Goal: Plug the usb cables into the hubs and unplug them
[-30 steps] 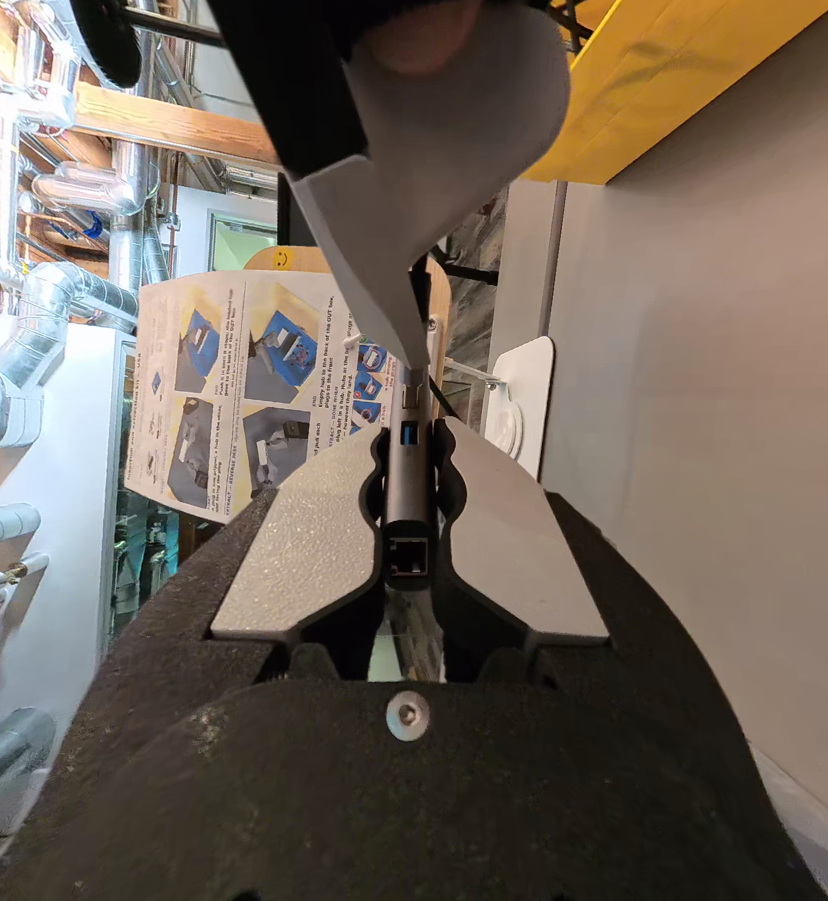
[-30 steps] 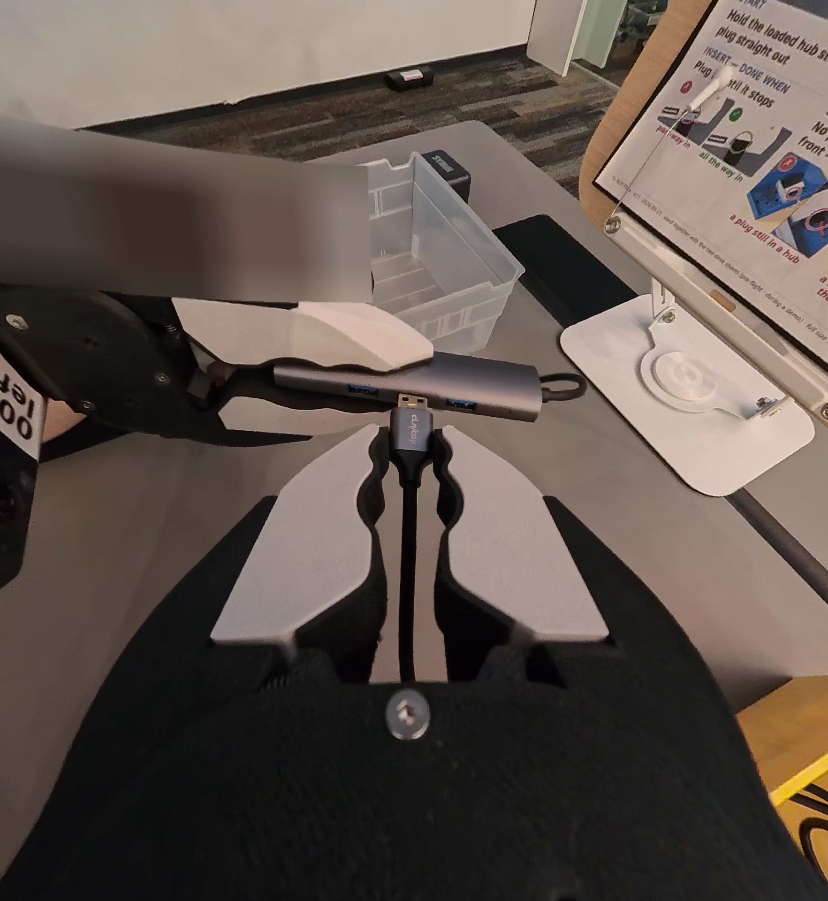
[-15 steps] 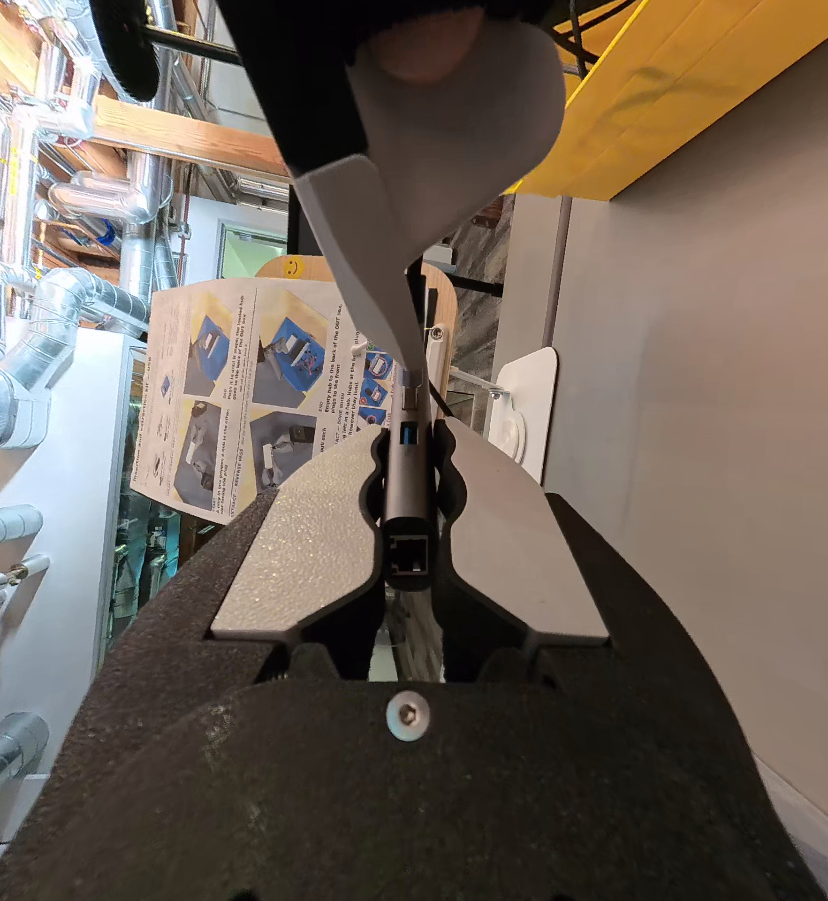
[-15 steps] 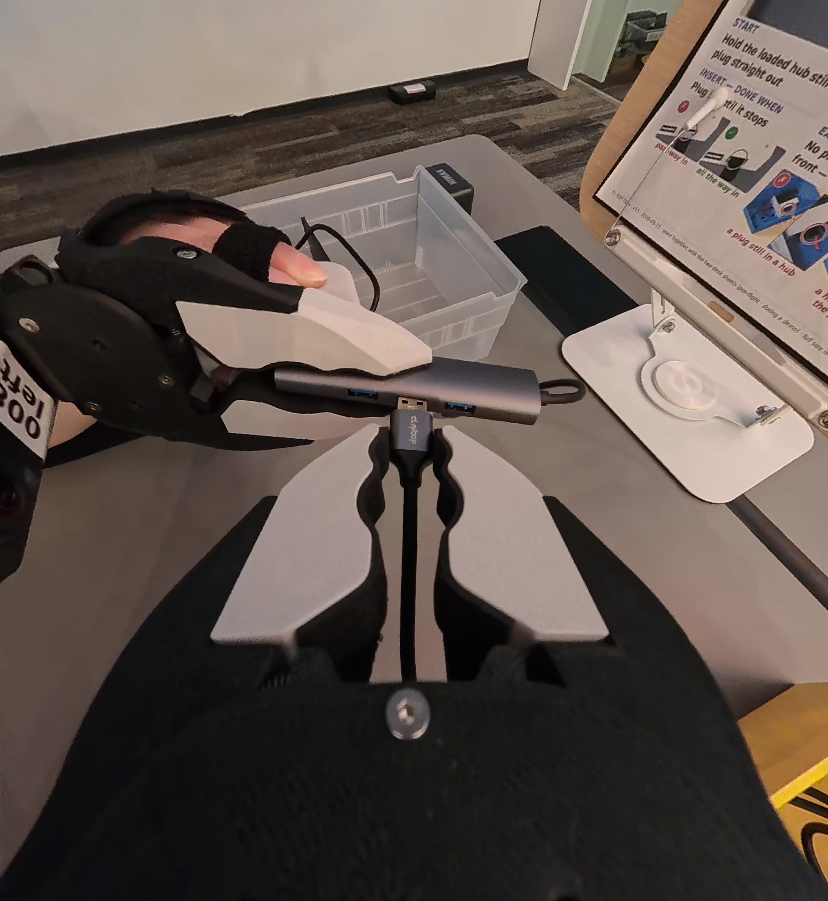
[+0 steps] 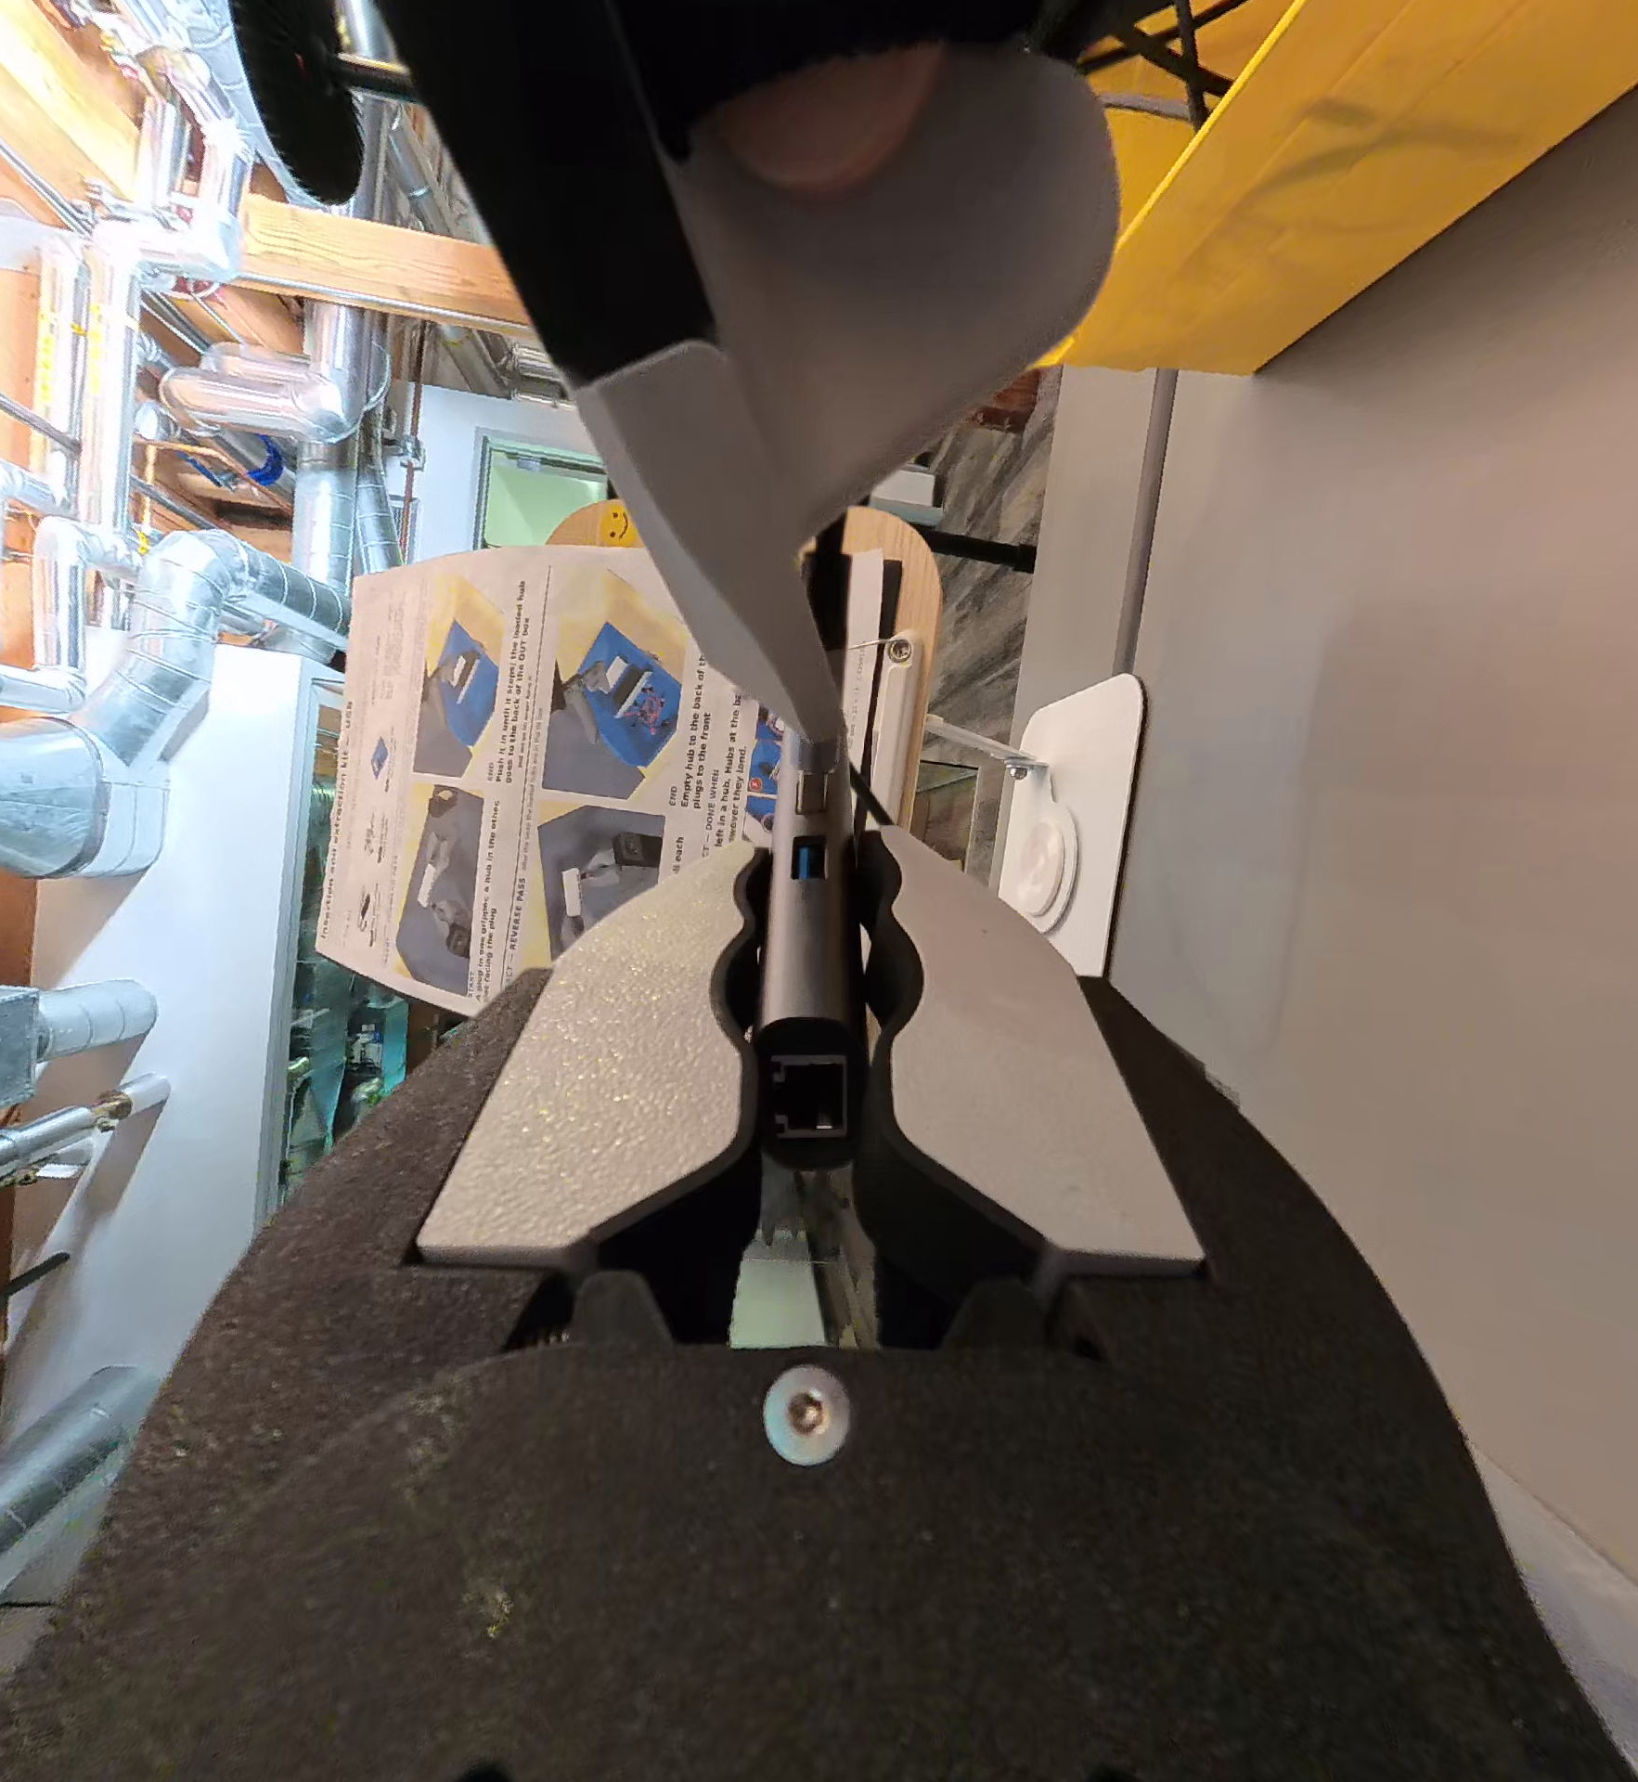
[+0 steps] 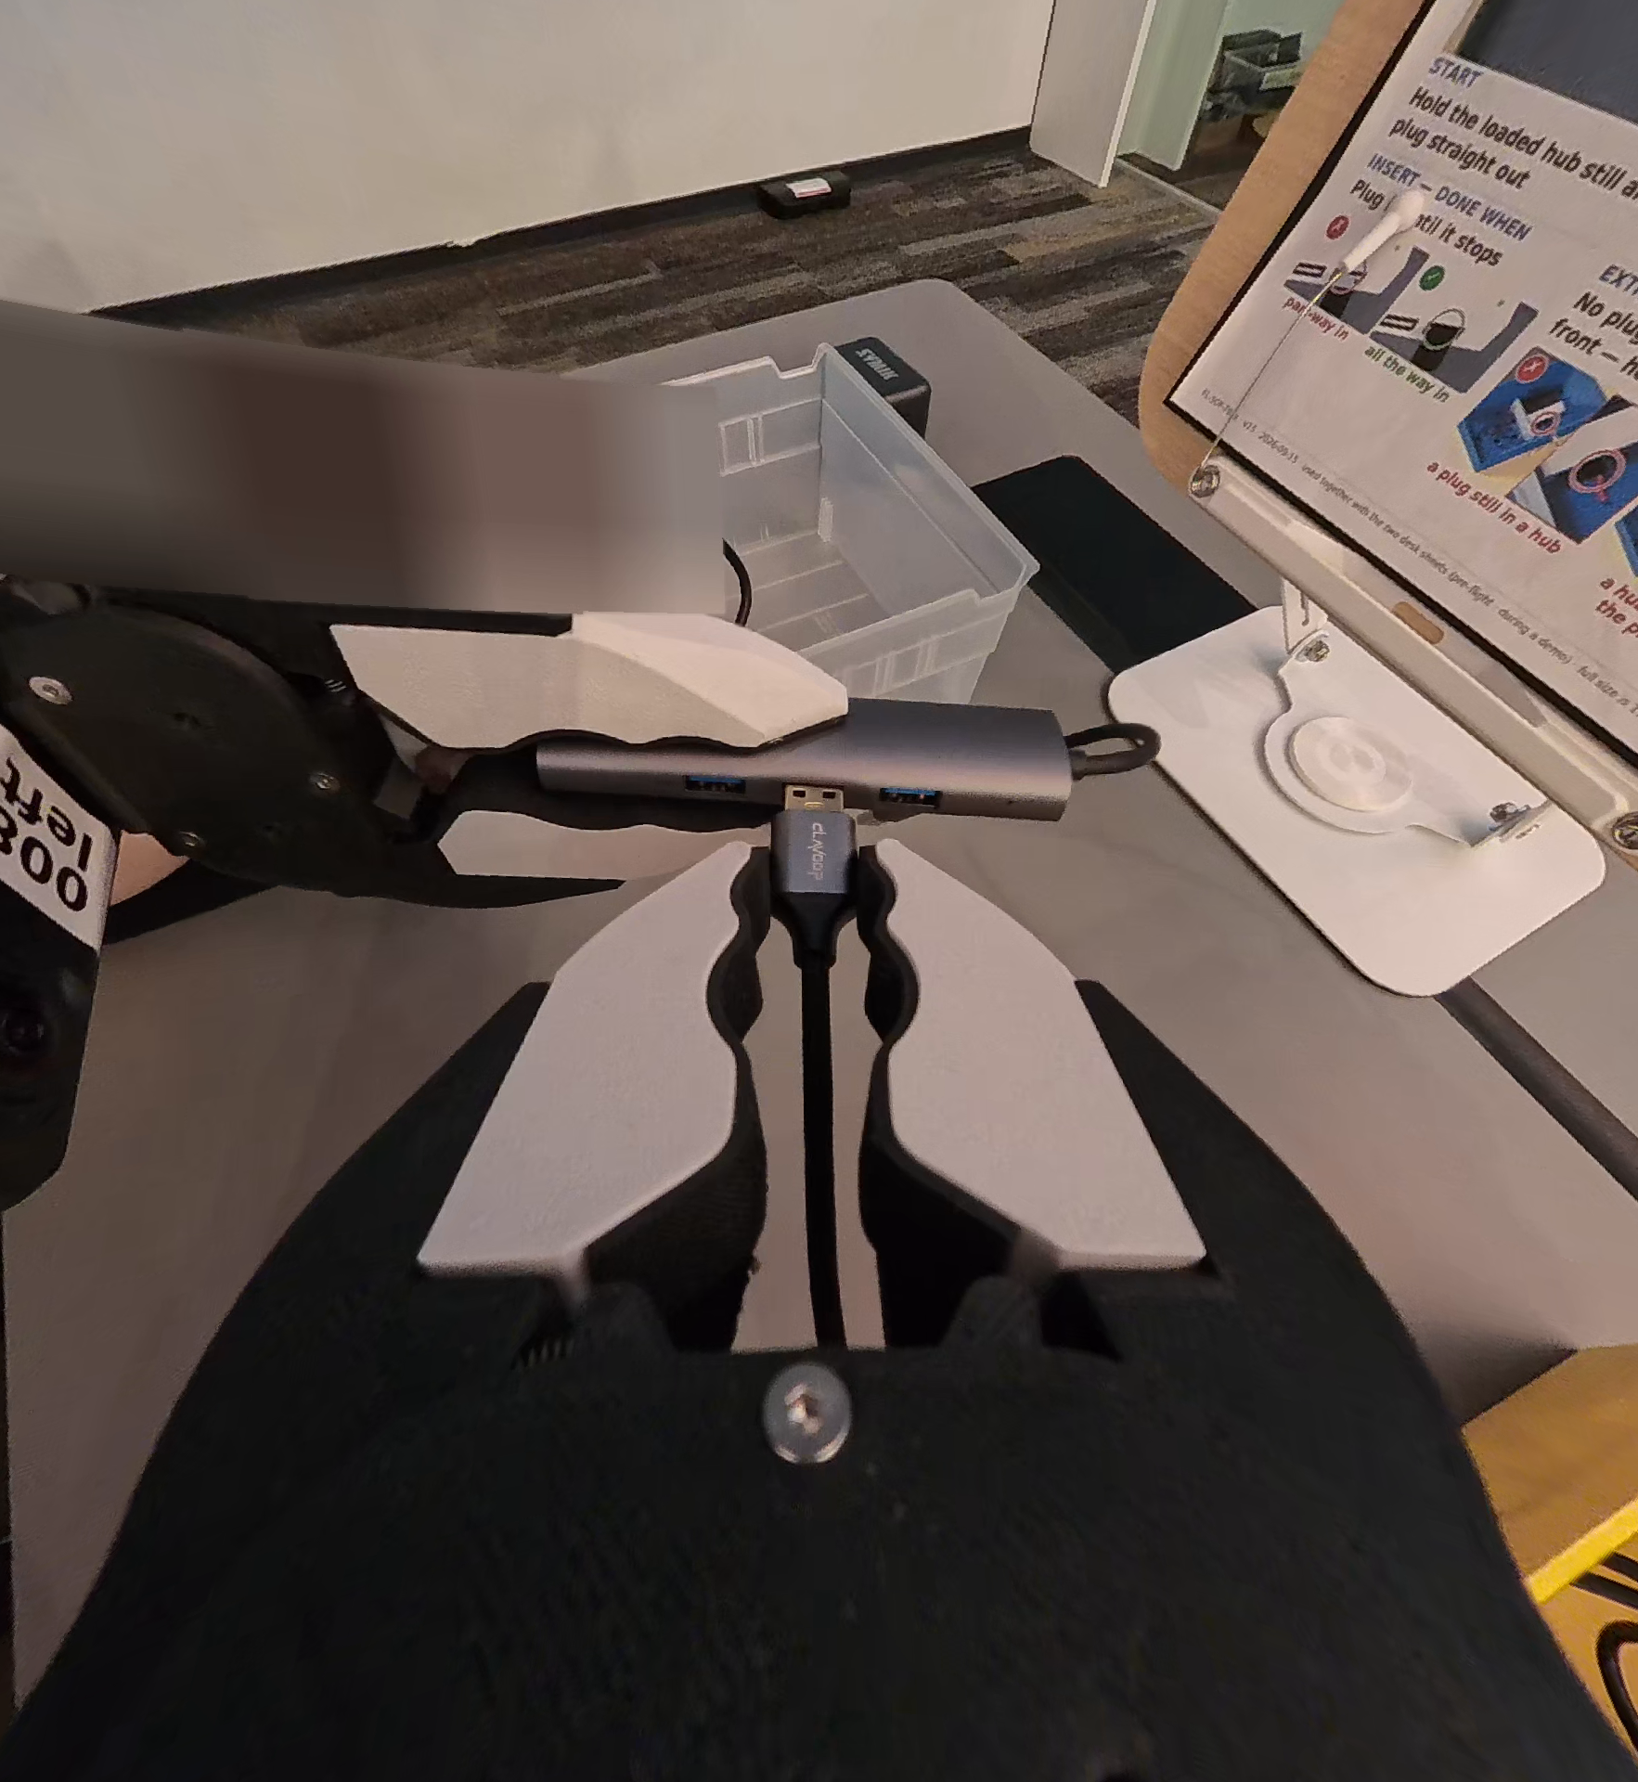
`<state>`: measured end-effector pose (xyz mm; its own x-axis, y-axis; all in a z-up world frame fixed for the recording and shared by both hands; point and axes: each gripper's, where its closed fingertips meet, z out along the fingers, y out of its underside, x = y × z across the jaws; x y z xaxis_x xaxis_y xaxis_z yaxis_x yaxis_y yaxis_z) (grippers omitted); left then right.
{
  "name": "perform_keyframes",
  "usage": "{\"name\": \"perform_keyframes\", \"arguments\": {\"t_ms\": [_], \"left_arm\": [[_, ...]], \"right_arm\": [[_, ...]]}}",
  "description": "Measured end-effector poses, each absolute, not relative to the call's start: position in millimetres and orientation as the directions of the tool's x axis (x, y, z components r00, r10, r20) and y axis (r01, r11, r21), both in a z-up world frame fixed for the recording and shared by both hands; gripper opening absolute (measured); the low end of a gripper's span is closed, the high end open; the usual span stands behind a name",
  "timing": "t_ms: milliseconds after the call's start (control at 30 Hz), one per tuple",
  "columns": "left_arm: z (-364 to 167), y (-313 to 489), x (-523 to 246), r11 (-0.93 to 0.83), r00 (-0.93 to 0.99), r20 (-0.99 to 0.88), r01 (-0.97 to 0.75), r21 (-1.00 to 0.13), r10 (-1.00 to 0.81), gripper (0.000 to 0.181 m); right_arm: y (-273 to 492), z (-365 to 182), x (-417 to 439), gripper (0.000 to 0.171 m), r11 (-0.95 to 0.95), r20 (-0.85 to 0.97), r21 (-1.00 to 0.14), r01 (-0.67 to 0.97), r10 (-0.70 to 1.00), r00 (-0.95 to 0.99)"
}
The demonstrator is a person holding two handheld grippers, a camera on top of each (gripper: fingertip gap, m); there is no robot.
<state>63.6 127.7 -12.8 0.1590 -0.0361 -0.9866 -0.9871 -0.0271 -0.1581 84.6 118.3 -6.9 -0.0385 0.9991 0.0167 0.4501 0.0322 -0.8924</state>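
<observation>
My left gripper (image 5: 807, 868) is shut on a grey USB hub (image 5: 803, 974), seen end-on with its network port facing the camera. In the right wrist view the hub (image 6: 940, 757) lies level above the grey table, held from the left by the left gripper (image 6: 795, 714). My right gripper (image 6: 810, 853) is shut on a dark USB cable plug (image 6: 813, 868). The plug's metal tip (image 6: 813, 800) sits at the hub's middle port, between two blue ports, with part of the metal still showing. In the left wrist view the right gripper's finger (image 5: 766, 617) comes down onto the hub.
A clear plastic bin (image 6: 882, 569) stands on the table behind the hub. A white stand base (image 6: 1432, 887) with an instruction sheet (image 6: 1509, 318) is at the right. A yellow edge (image 6: 1605, 1533) lies beyond the table's near right side. The tips of both grippers are at nearly the same place.
The right gripper has pushed the plug slightly closer to the hub; less metal tip shows. The left gripper keeps the hub almost still.
</observation>
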Motion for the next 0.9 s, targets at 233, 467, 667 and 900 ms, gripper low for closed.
{"name": "perform_keyframes", "arguments": {"t_ms": [233, 467, 667, 900], "left_arm": [[-15, 127, 64, -0.029, 0.128, -0.990, -0.991, -0.127, -0.050, 0.016], [-13, 121, 77, 0.025, 0.124, -0.991, -0.992, -0.126, -0.050, 0.017], [-7, 112, 96, 0.109, 0.181, -0.982, -0.977, -0.185, -0.048, 0.016], [2, 111, 97, 0.113, 0.160, -0.986, -0.980, -0.165, -0.048, 0.017]], "right_arm": [[117, -11, 83, 0.018, 0.078, 0.076, -0.874, 0.480, 0.997, -0.024], [112, -6, 92, 0.017, 0.071, 0.019, -0.877, 0.474, 0.994, -0.112], [107, -7, 83, 0.018, 0.006, -0.048, -0.896, 0.445, 0.993, -0.110], [104, 6, 85, 0.009, 0.020, -0.039, -0.913, 0.407, 0.990, -0.137]]}}
